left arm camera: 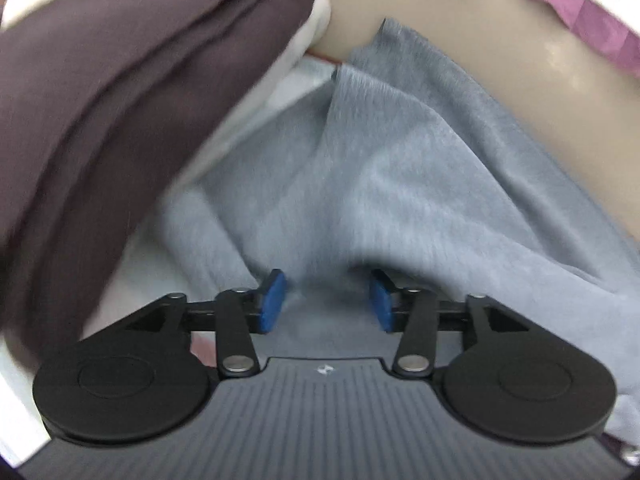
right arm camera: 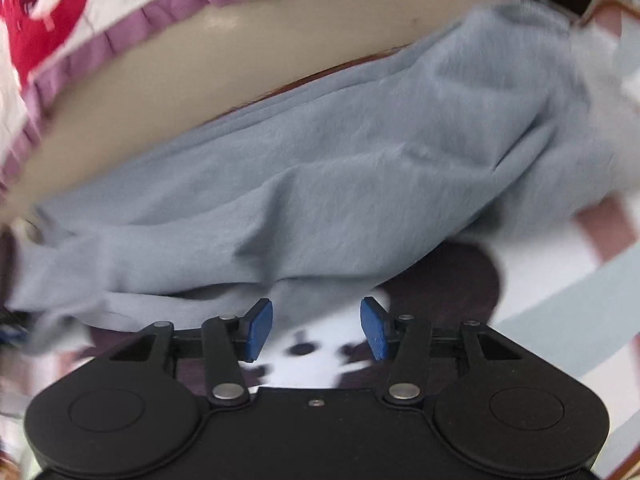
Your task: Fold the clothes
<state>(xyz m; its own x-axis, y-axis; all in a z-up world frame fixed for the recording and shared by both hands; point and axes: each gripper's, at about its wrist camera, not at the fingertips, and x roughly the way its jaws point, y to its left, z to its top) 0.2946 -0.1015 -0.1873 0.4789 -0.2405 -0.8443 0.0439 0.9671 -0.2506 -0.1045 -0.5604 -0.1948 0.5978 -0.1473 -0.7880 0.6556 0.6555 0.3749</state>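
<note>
A crumpled grey-blue garment (left arm camera: 400,168) spreads across the middle of the left wrist view, blurred by motion. My left gripper (left arm camera: 327,300) is open, and a fold of the garment lies between and just ahead of its blue pads (left arm camera: 274,300). In the right wrist view the same grey-blue garment (right arm camera: 320,176) stretches across the frame. Its near edge reaches my right gripper (right arm camera: 316,328), which is open with nothing clamped. Under that gripper lies a dark cloth with a white print (right arm camera: 440,280).
A folded dark brown garment (left arm camera: 120,80) sits at upper left on a white cloth (left arm camera: 308,36). Beyond lies a beige surface (left arm camera: 480,20) (right arm camera: 240,40). A purple-frilled fabric (left arm camera: 580,4) (right arm camera: 180,4) with a red print borders it. A pale striped cloth (right arm camera: 580,300) lies at right.
</note>
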